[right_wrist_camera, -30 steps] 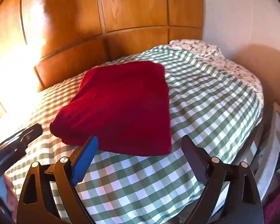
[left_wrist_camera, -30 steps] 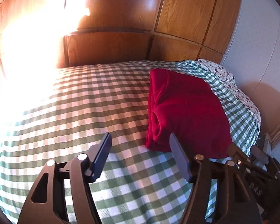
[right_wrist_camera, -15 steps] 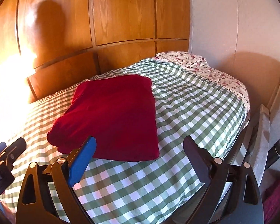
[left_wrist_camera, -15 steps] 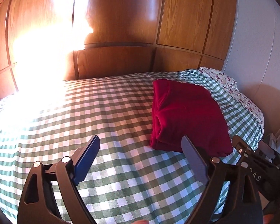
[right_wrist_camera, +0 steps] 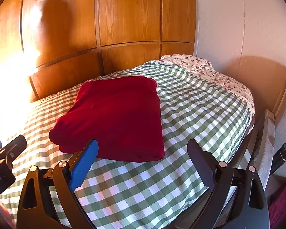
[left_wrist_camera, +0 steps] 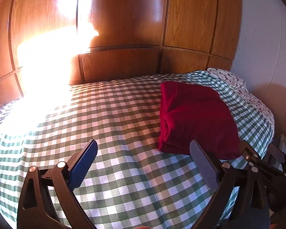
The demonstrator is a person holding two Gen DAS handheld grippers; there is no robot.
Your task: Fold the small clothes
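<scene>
A dark red garment (left_wrist_camera: pixel 196 116) lies folded into a thick rectangle on the green-and-white checked bedcover (left_wrist_camera: pixel 114 118); it also shows in the right wrist view (right_wrist_camera: pixel 116 118). My left gripper (left_wrist_camera: pixel 143 152) is open and empty, held above the cover, with the garment ahead and to its right. My right gripper (right_wrist_camera: pixel 143 150) is open and empty, just in front of the garment's near edge, not touching it. The right gripper's body (left_wrist_camera: pixel 265 171) shows at the lower right of the left wrist view, and the left gripper's body (right_wrist_camera: pixel 3 160) at the far left of the right wrist view.
A wooden panelled headboard wall (right_wrist_camera: pixel 124 19) stands behind the bed. A floral pillow (right_wrist_camera: pixel 188 61) lies at the far right corner by a white wall (right_wrist_camera: pixel 238 28). Strong sun glare (left_wrist_camera: pixel 45 72) washes out the cover's left side. The bed's right edge drops beside a grey chair (right_wrist_camera: pixel 267 133).
Both grippers have pulled back and risen from the folded garment, which now looks smaller and farther away. The left gripper's jaws have spread wider. The garment has not moved.
</scene>
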